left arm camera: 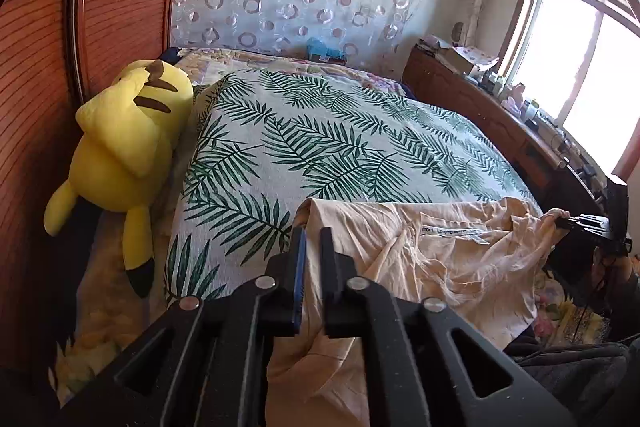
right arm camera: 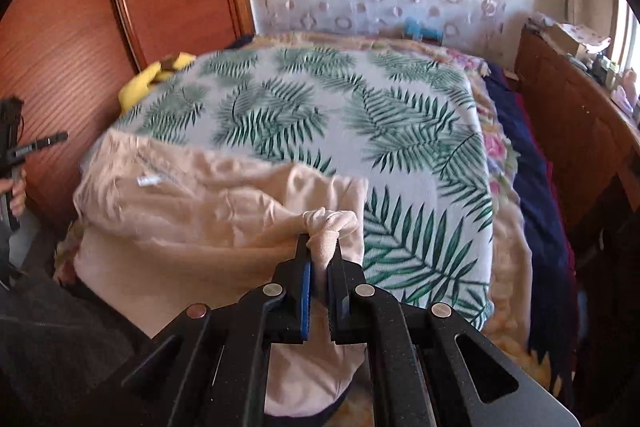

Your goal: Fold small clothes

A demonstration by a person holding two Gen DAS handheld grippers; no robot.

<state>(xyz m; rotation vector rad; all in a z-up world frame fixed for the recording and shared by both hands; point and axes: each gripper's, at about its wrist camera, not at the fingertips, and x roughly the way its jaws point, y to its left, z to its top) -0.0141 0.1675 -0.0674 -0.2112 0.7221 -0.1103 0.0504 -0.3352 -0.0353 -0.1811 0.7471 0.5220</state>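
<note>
A peach garment [left arm camera: 440, 259] lies spread on the leaf-print cover [left arm camera: 320, 139] at the bed's near edge. My left gripper [left arm camera: 314, 235] is shut on the garment's left corner, with cloth pinched between its fingers. My right gripper [right arm camera: 322, 241] is shut on a bunched right corner of the same garment [right arm camera: 192, 211] and holds it slightly lifted. The right gripper shows in the left wrist view [left arm camera: 580, 227] at the garment's far right edge. The left gripper shows in the right wrist view [right arm camera: 24, 151] at the far left.
A yellow plush toy [left arm camera: 128, 139] lies at the bed's left by the wooden wardrobe [left arm camera: 48, 67]. A cluttered wooden dresser [left arm camera: 500, 115] runs along the right under a bright window. A floral blanket [right arm camera: 508, 227] and dark blue cloth [right arm camera: 536, 163] border the cover.
</note>
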